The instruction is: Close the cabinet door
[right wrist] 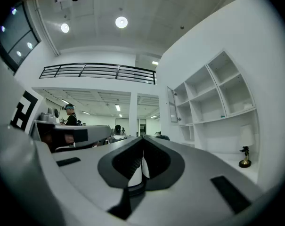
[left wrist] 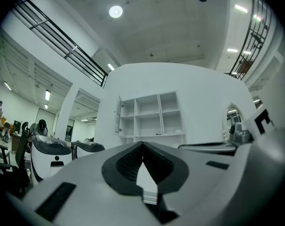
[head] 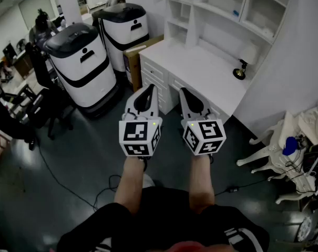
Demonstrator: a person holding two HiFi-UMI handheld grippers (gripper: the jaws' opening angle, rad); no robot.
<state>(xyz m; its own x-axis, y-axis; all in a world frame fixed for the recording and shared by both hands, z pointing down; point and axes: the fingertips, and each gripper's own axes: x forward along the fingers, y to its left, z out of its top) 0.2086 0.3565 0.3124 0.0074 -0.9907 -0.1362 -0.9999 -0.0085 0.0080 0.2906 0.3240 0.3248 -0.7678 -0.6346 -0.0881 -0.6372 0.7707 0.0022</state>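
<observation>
At twelve o'clock a desk blocks the low way forward. The air above its bare top is open as far as the shelves. A lamp stands on the desk at one o'clock. High at twelve, the door juts out from the shelves' left edge. A cardboard box and two white machines crowd ten to eleven. A white chair fills three o'clock. The floor just ahead is open, with cables at eight.

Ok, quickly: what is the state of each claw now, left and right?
The left claw is closed, holding nothing.
The right claw is closed, holding nothing.
</observation>
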